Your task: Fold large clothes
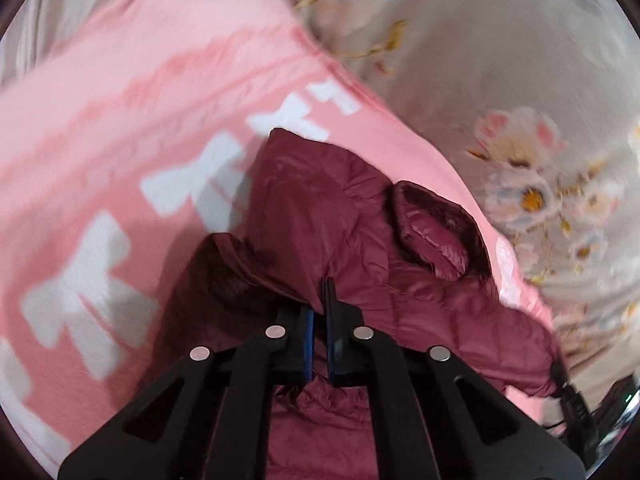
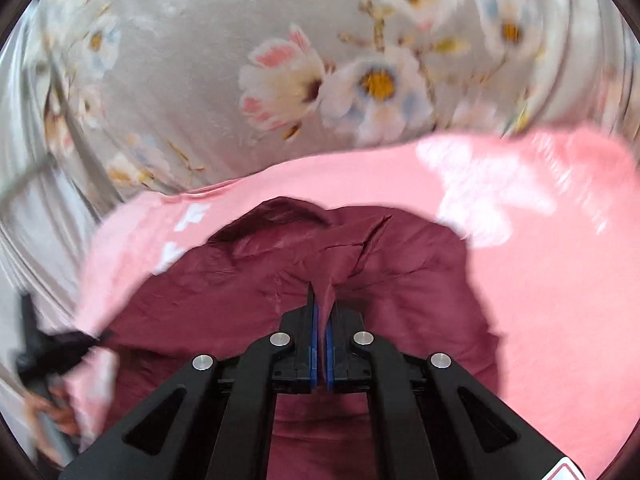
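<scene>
A dark red puffy jacket [image 1: 320,208] lies bunched on a pink blanket [image 1: 100,120] with white bow prints. My left gripper [image 1: 320,300] is shut on a fold of the jacket and holds it up, with its cuffed sleeve [image 1: 432,232] to the right. In the right wrist view the same jacket [image 2: 240,280] spreads below my right gripper [image 2: 322,300], which is shut on a pinched ridge of its fabric. The other gripper [image 2: 48,348] and a hand show at the lower left of that view. Both views are blurred by motion.
The pink blanket [image 2: 540,280] lies over a grey bedsheet with a flower print [image 2: 280,72], which also shows in the left wrist view [image 1: 520,80]. Dark gear and cables [image 1: 580,408] sit at the lower right edge.
</scene>
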The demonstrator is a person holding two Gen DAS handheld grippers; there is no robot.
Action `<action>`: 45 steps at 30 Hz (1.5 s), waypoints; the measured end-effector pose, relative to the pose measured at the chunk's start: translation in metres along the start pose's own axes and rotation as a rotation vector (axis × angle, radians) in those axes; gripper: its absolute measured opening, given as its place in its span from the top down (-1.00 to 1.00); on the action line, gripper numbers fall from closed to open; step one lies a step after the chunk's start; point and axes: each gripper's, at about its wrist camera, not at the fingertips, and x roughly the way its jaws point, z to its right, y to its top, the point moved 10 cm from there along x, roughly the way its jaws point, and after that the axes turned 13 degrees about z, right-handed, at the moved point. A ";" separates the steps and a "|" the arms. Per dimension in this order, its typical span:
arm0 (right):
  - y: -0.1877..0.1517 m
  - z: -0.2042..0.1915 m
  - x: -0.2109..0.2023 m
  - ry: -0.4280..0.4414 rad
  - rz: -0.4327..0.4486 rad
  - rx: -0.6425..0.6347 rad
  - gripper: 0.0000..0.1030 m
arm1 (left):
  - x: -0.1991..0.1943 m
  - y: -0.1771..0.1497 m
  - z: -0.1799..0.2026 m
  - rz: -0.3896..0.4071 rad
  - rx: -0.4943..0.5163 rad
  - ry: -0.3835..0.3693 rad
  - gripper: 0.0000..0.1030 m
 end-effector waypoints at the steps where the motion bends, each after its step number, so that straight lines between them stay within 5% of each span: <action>1: -0.011 0.007 0.005 -0.027 -0.026 -0.032 0.97 | 0.003 -0.007 0.001 -0.014 0.032 0.015 0.93; 6: -0.081 0.039 0.043 -0.126 -0.178 -0.042 0.97 | 0.038 -0.054 -0.018 -0.118 0.069 0.088 0.93; 11: -0.105 0.048 0.050 -0.126 -0.225 -0.021 0.97 | 0.038 -0.065 -0.019 -0.087 0.134 0.098 0.92; 18: -0.108 0.047 0.052 -0.110 -0.242 -0.025 0.93 | 0.028 -0.066 -0.012 -0.035 0.275 0.131 0.86; 22: -0.085 0.062 0.015 -0.119 -0.201 0.079 0.69 | -0.009 -0.046 -0.011 -0.037 0.272 0.121 0.30; 28: -0.029 0.029 0.006 -0.082 -0.095 0.038 0.69 | -0.020 0.018 0.025 0.086 0.253 0.100 -0.01; 33: -0.063 0.003 0.044 -0.051 -0.211 -0.004 0.69 | 0.045 -0.012 0.019 -0.016 0.296 0.200 0.00; 37: -0.101 0.014 0.058 -0.080 -0.270 -0.016 0.82 | 0.059 -0.034 0.002 -0.009 0.345 0.251 -0.03; 45: -0.114 0.016 0.058 -0.094 -0.226 -0.063 0.88 | 0.059 -0.045 -0.001 0.047 0.412 0.274 -0.06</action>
